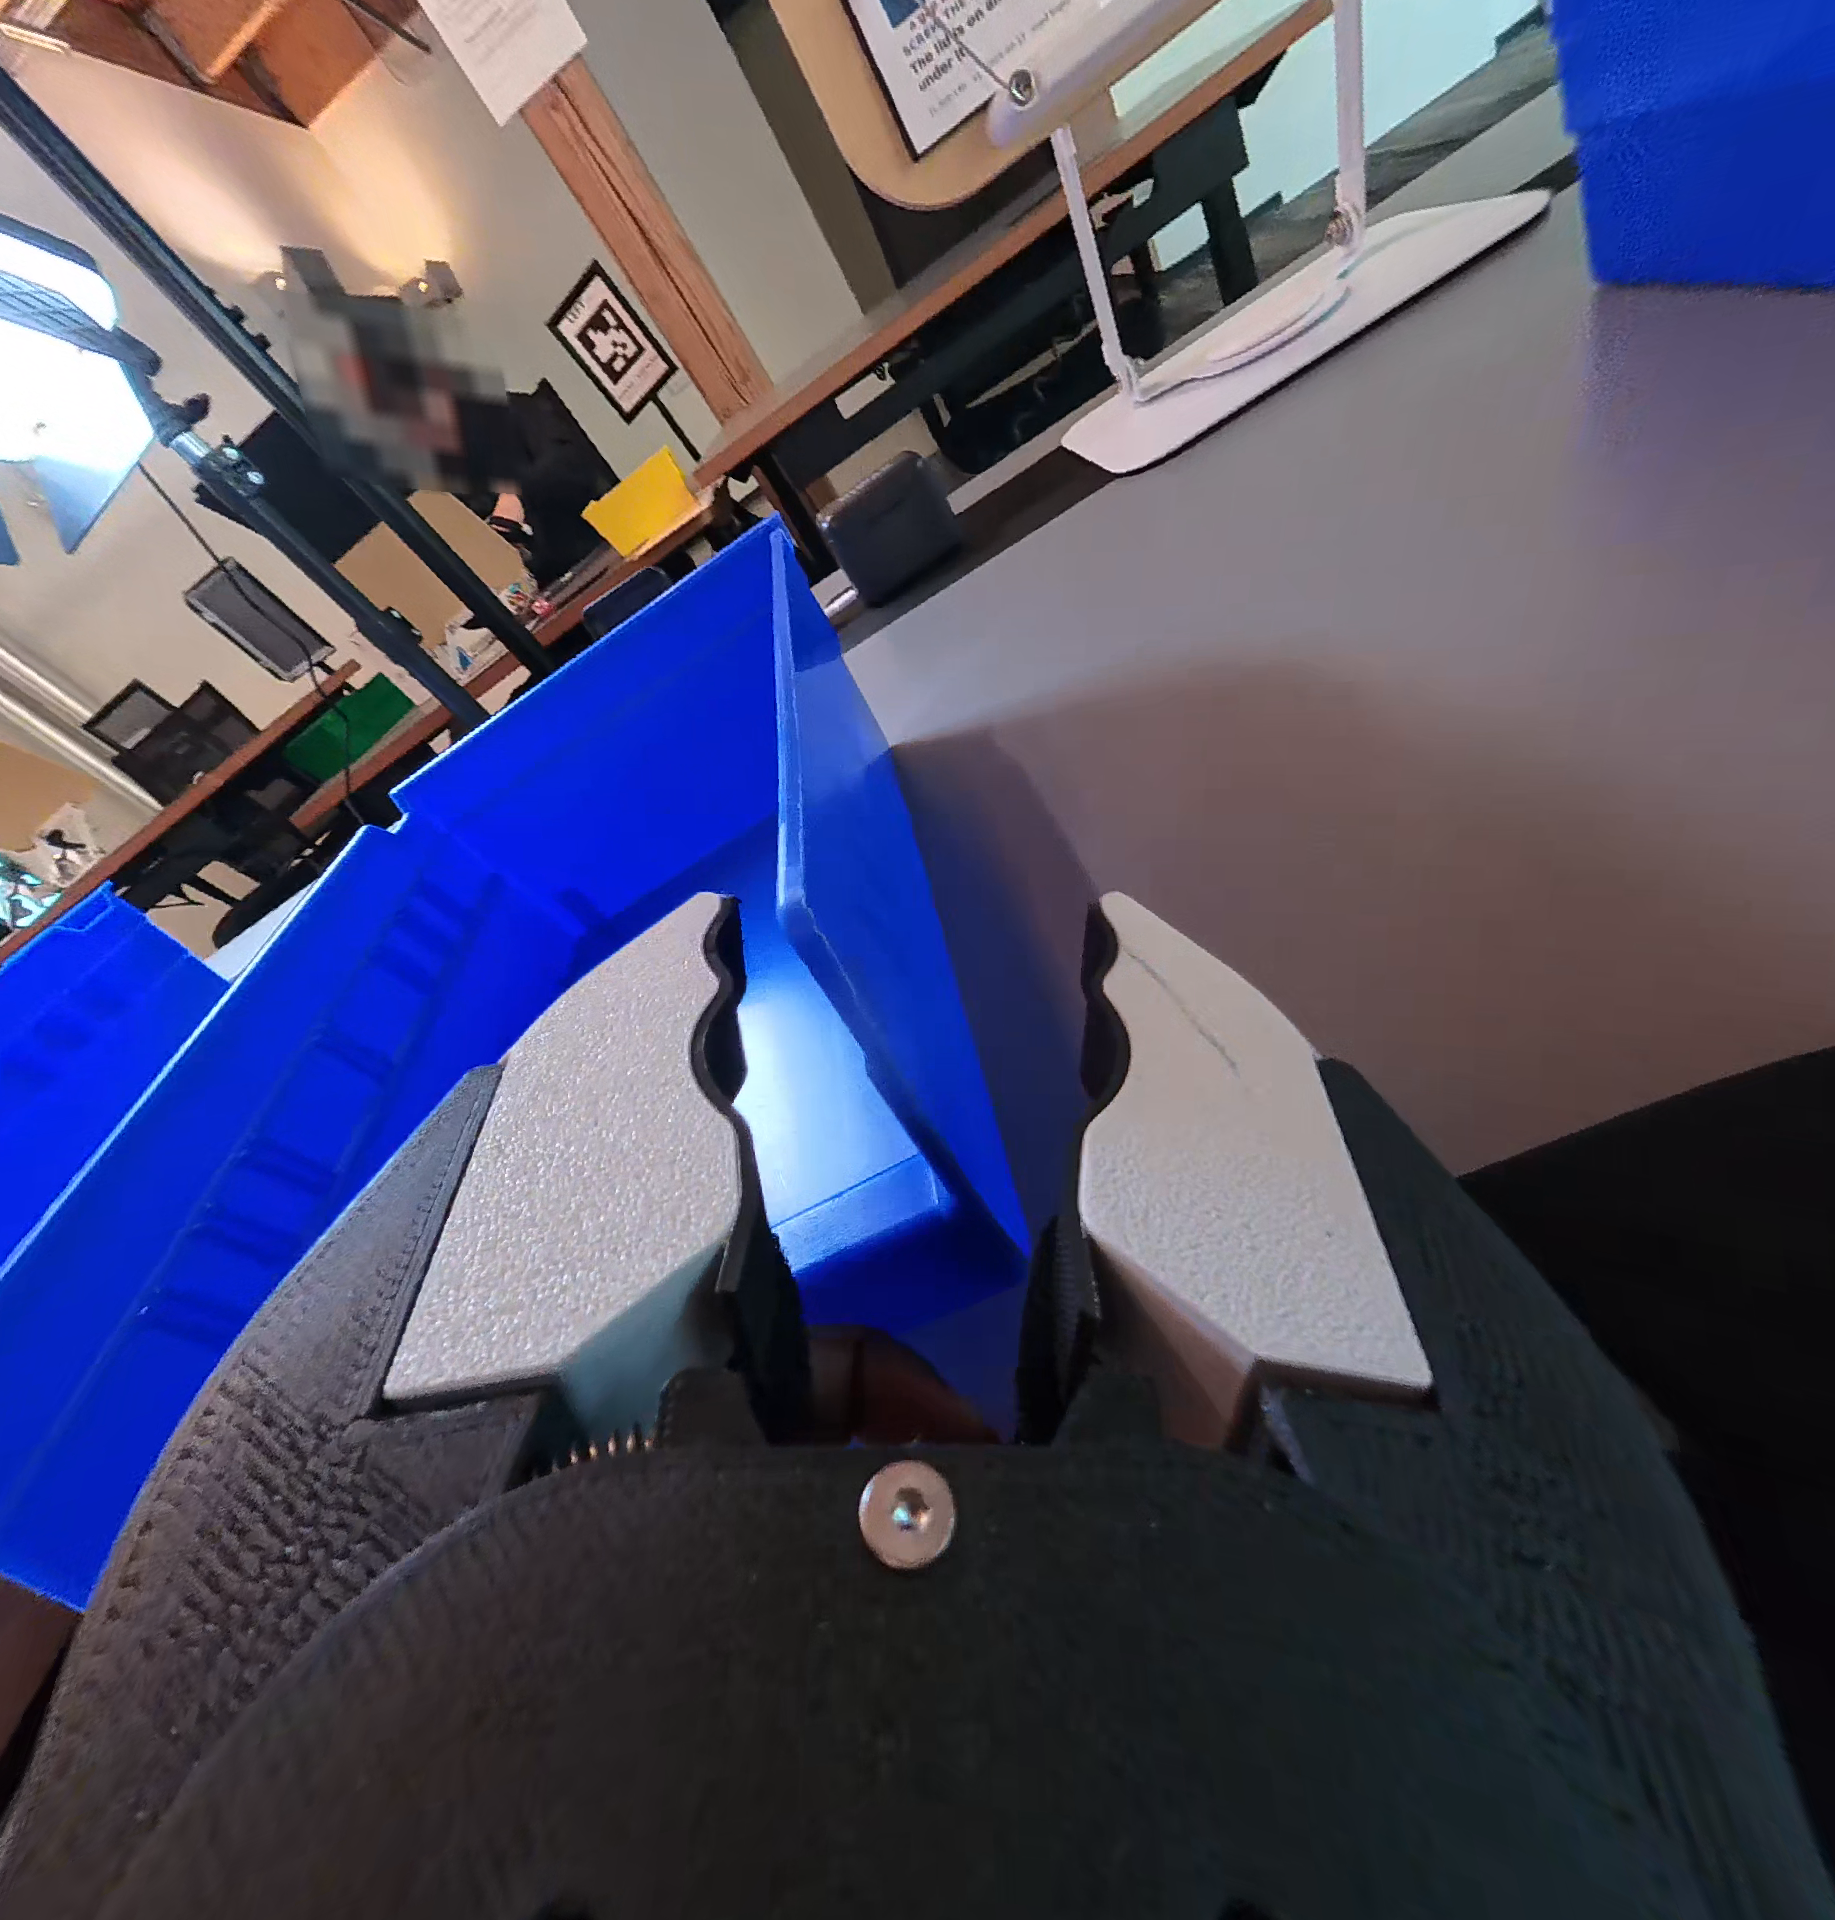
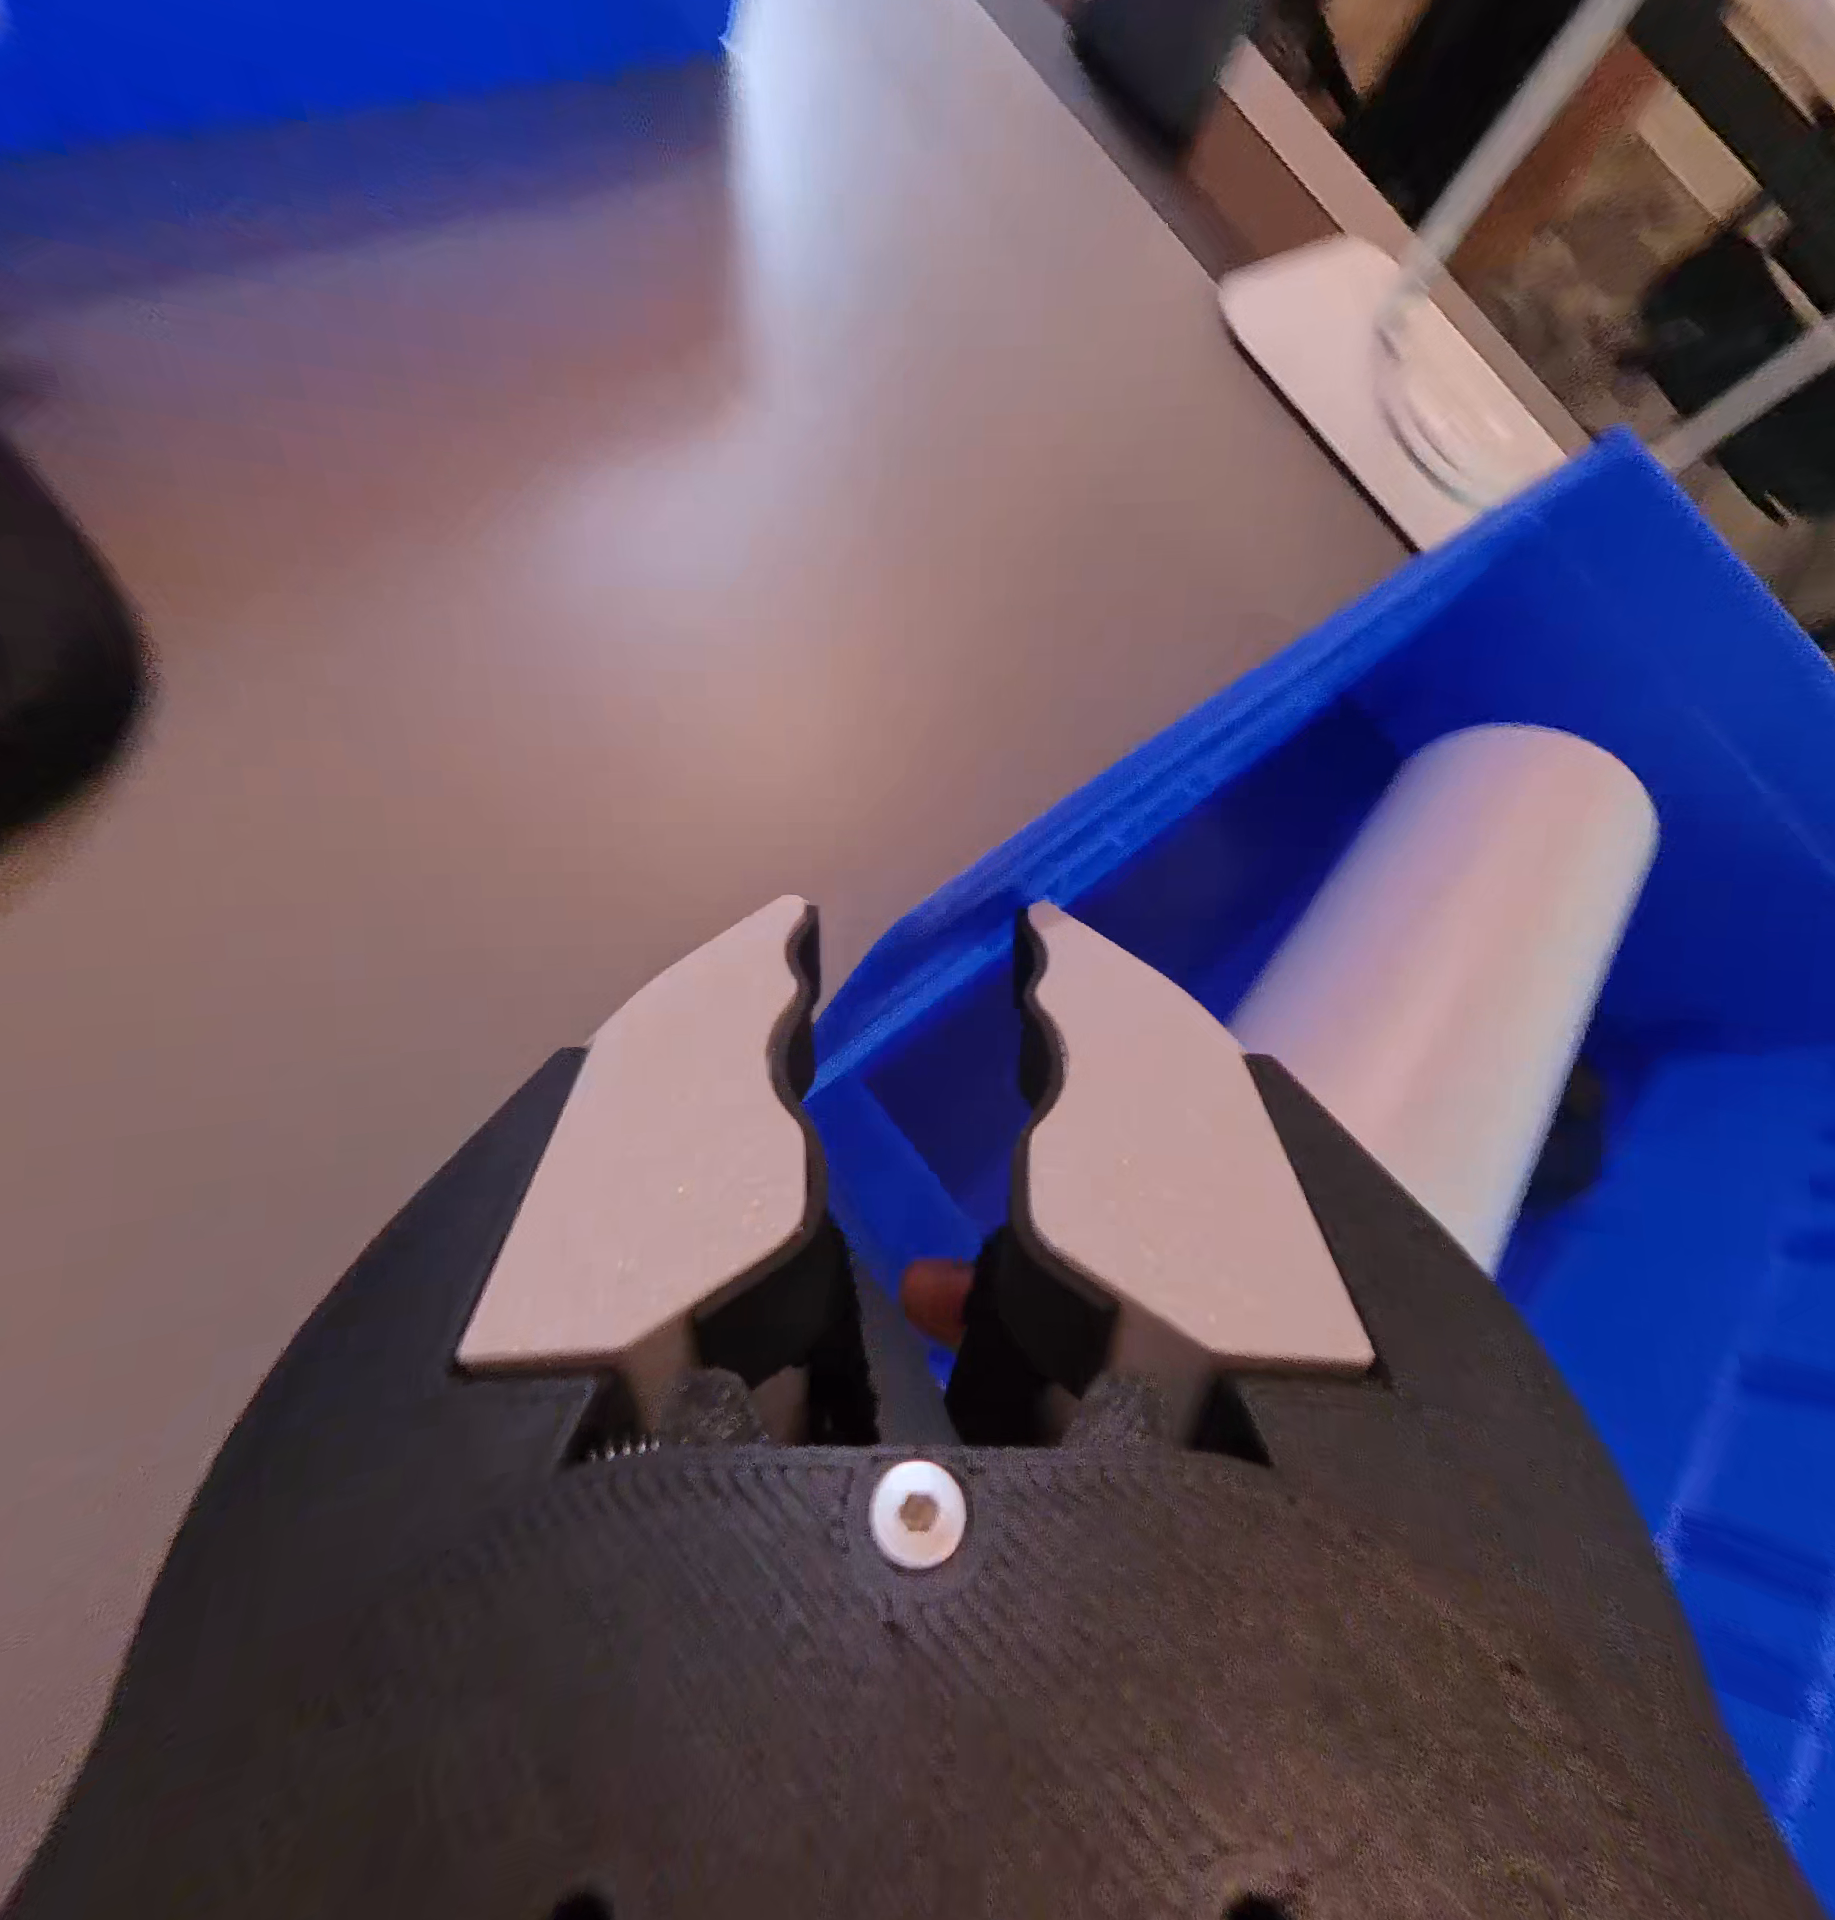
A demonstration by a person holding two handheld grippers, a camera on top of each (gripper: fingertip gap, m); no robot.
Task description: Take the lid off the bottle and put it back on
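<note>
In the right wrist view a pale, smooth bottle (image 2: 1443, 997) lies on its side inside a blue bin (image 2: 1256, 831); its lid does not show. My right gripper (image 2: 915, 920) hovers over the bin's near corner, to the left of the bottle. Its jaws stand apart with nothing between them, and the view is blurred. In the left wrist view my left gripper (image 1: 913, 920) is wide open and empty, over the end wall of another blue bin (image 1: 580, 831). No bottle shows in that view.
The bins stand on a grey table (image 1: 1412, 675). A white lamp base (image 1: 1308, 332) sits at the far edge, also in the right wrist view (image 2: 1339, 353). A further blue bin (image 1: 1723, 135) is at the back right. A dark shape (image 2: 30, 644) lies at the left.
</note>
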